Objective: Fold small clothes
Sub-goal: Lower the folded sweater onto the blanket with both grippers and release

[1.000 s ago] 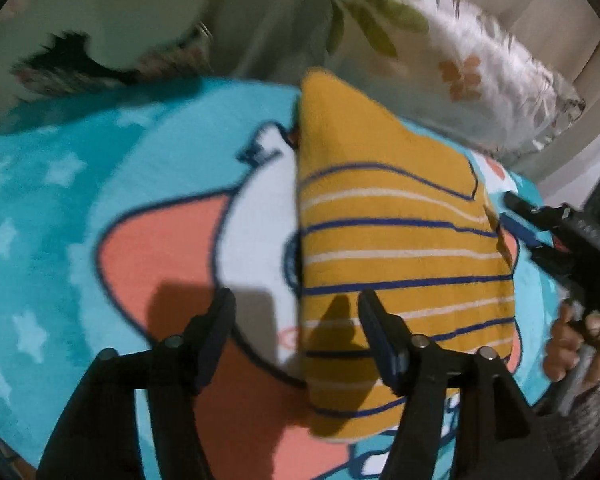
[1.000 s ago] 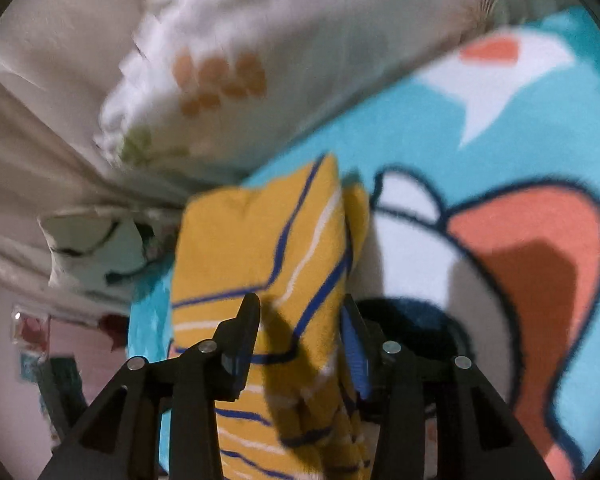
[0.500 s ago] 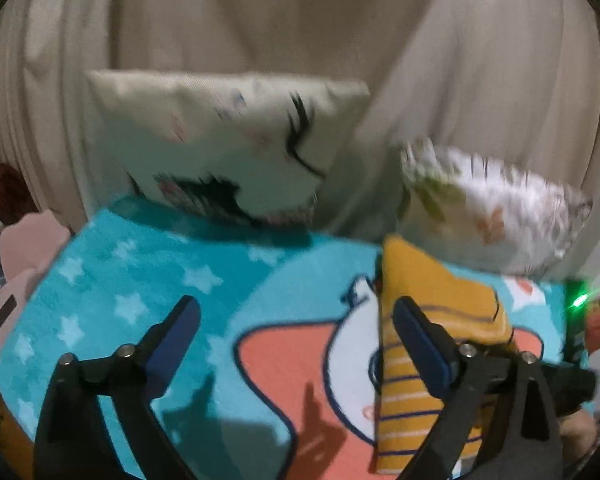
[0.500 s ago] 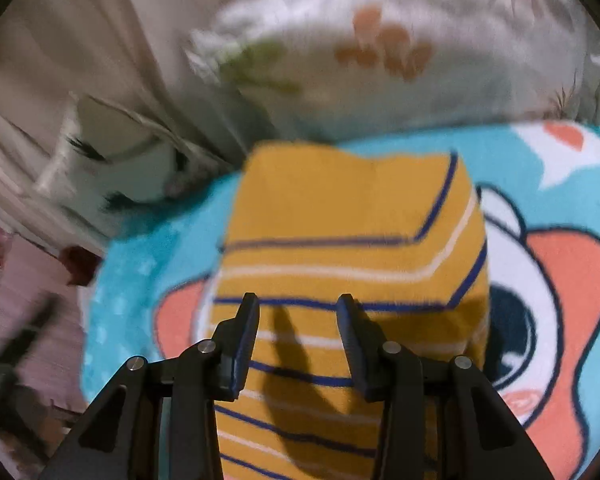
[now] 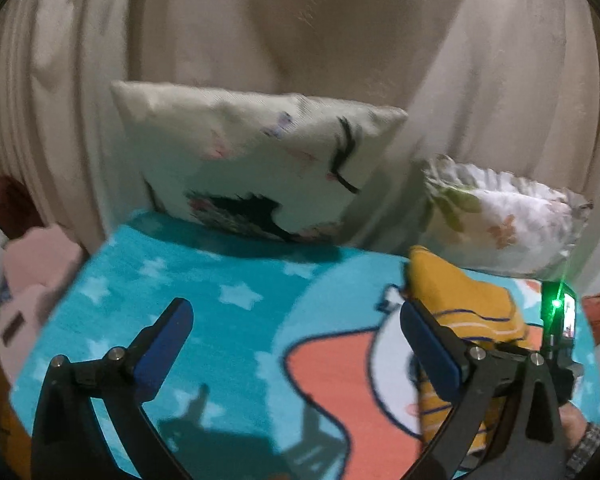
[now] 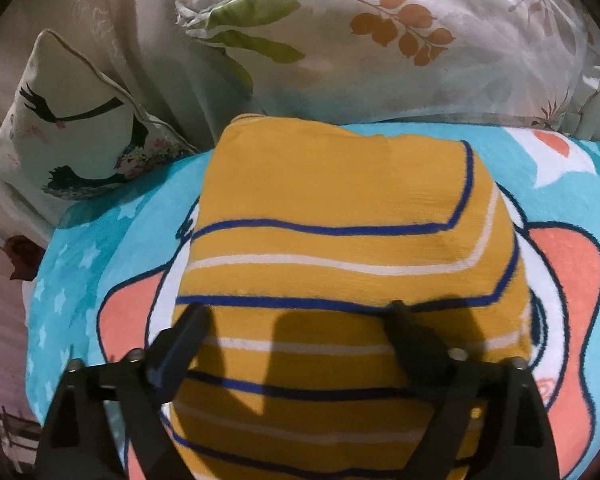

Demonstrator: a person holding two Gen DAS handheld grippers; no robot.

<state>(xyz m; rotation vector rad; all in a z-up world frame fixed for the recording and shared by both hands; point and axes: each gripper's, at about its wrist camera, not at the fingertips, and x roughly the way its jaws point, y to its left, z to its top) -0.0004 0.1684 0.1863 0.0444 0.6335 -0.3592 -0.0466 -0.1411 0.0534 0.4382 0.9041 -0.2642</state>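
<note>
The folded shirt (image 6: 340, 264), yellow with blue and white stripes, lies flat on a turquoise blanket (image 5: 204, 304) that has white stars and a big cartoon figure in orange and white. In the right wrist view the shirt fills the middle of the picture, and its far edge comes close to a white pillow with leaves (image 6: 400, 40).

The right gripper (image 6: 296, 332) hangs above the near part of the shirt. Its jaws are opening, and the 2 fingers (image 6: 180, 344) stand wide apart over the striped cloth. I see nothing pinched between them; only their shadows fall on the shirt.

The left gripper (image 5: 296, 340) is off to the side of the shirt. Its jaws are opening too, and its 2 fingers (image 5: 164, 336) are far apart, with only the blanket seen between them. In this view the shirt (image 5: 460, 300) is behind and to the right of the right-hand finger, which hides part of it. A small device with a green light (image 5: 556, 312) is seen at the right edge.

A second pillow with a black eyelash drawing (image 5: 260, 168) leans against the beige curtain (image 5: 300, 32) behind the bed.
</note>
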